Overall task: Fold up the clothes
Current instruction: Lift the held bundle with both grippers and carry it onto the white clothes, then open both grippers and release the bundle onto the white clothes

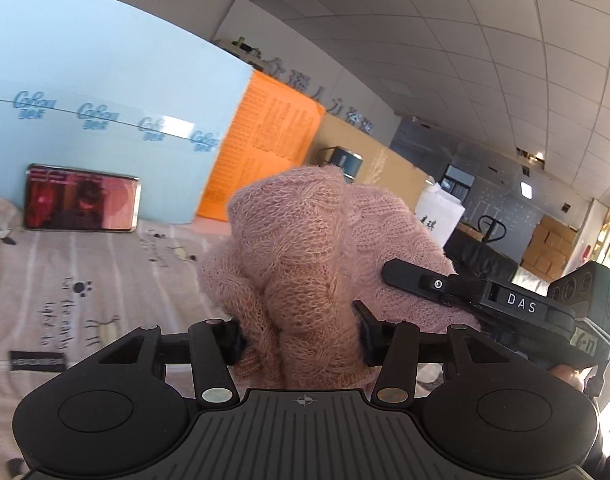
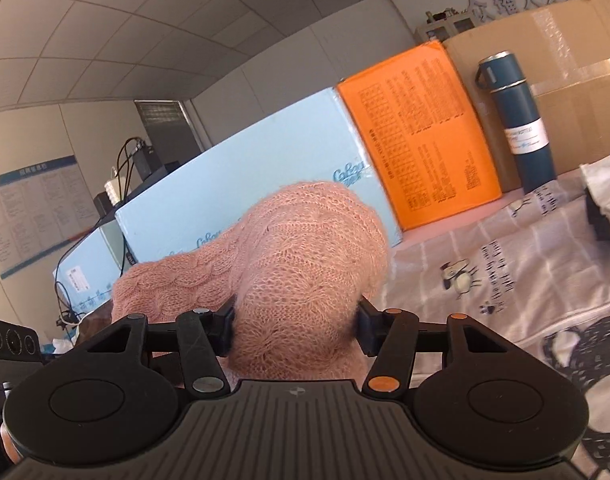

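The left gripper is clamped on a bunched pink knit sweater, raised above the printed bedsheet; the right gripper is clamped on it too. Such loose, thick knit could slip out or bunch unevenly when lowered. The blue flask stands capped, its contents hidden.

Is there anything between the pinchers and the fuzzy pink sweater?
No. The left gripper and the right gripper each already have a bunch of the pink sweater squeezed between their fingers, so nothing sits between them and it. The printed bedsheet lies underneath.
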